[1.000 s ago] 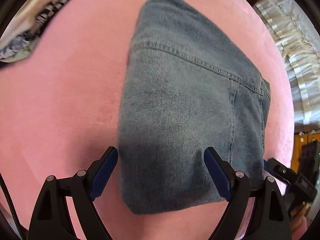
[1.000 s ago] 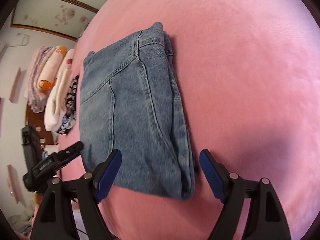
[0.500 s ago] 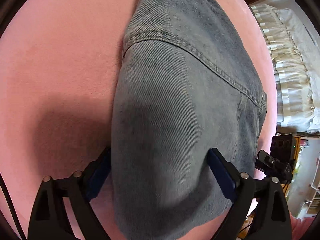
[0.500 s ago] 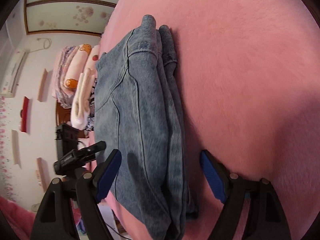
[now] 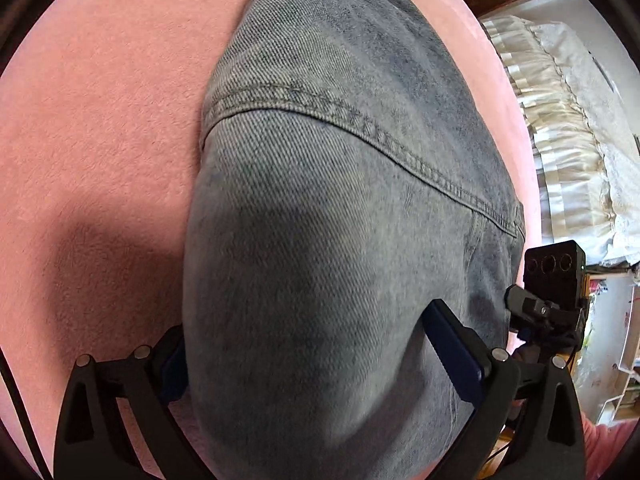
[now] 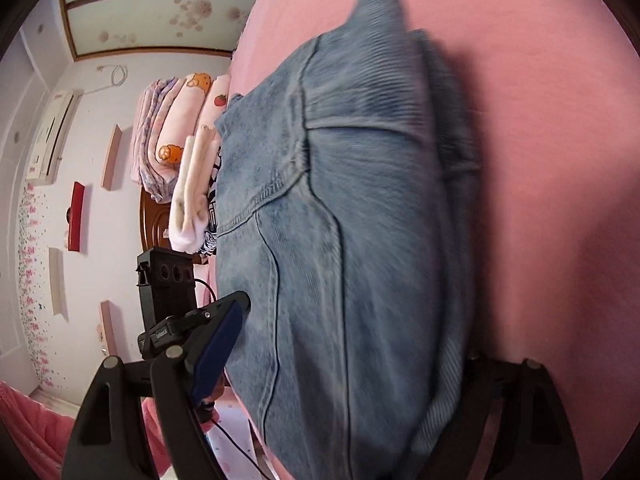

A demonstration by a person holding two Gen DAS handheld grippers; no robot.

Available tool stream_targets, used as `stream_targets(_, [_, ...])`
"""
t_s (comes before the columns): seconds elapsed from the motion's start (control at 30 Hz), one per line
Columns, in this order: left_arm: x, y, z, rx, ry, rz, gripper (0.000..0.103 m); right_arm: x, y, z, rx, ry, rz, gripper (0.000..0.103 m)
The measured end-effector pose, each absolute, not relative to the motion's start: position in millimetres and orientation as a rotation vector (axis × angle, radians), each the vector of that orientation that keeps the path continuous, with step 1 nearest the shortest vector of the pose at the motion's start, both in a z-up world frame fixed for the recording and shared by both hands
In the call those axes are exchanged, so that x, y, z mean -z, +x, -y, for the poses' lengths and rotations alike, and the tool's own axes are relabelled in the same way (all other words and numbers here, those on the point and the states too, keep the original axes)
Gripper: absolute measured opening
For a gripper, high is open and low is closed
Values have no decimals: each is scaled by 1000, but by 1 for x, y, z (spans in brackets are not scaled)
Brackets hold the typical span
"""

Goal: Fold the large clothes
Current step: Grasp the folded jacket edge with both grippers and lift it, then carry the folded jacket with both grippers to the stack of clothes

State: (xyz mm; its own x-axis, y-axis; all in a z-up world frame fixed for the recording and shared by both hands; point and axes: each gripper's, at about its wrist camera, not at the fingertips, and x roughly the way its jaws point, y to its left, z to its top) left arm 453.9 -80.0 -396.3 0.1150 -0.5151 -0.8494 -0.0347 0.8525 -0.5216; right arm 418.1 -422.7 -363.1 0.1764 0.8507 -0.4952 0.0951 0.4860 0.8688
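Folded blue jeans (image 5: 340, 208) lie on a pink bed cover (image 5: 100, 140). My left gripper (image 5: 316, 356) is open, its two blue-padded fingers astride the near end of the fold, with denim filling the gap. My right gripper (image 6: 344, 364) is open too and straddles the other end of the jeans (image 6: 360, 220). Its left finger (image 6: 216, 344) shows; the right one is hidden under the denim. The jeans bulge up close to both cameras.
A stack of folded pink blankets and light clothes (image 6: 188, 152) sits at the bed's far side. A white frilled bedspread (image 5: 568, 140) lies beyond the pink cover. The other gripper's body shows in each view (image 5: 552, 280).
Both grippers have moved forward onto the ends of the folded jeans, which now sit between the fingers and fill more of each view. Both stay open.
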Motion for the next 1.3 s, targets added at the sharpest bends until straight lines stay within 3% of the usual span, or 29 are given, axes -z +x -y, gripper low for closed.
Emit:
stream_targets(0.17, [392,450,82,332,-466,-1409,96,359,419,413,-630,892,-1308,79])
stream_targets(0.27, [385,446,89,293,-445,-1384,89,359,415,413,-539,829,-1329,45])
stream_targets(0.37, [376,441,98,260,-437,-1362,79,359,410,418,-516,905,-1310,33])
stream_targets(0.47, [365,437,103,233,-429,-1345,63,352,405,414,-490,897,-1295,25])
stream_targets(0.53, [356,431,101,216,-426,-1333,52,341,399,408,-462,877,-1271,23])
stream_targets(0.73, [328,415,105,185,-349,-1360,44,305,372,384,-413,815,-1218,21])
stream_targets(1.07, [263,366,63,280,-132,-1435,41,253,284,306,-295,752,-1248,19])
stream_targets(1.3, [177,381,6,309,-49,-1384,41,198,264,243,-289,874,-1192,19])
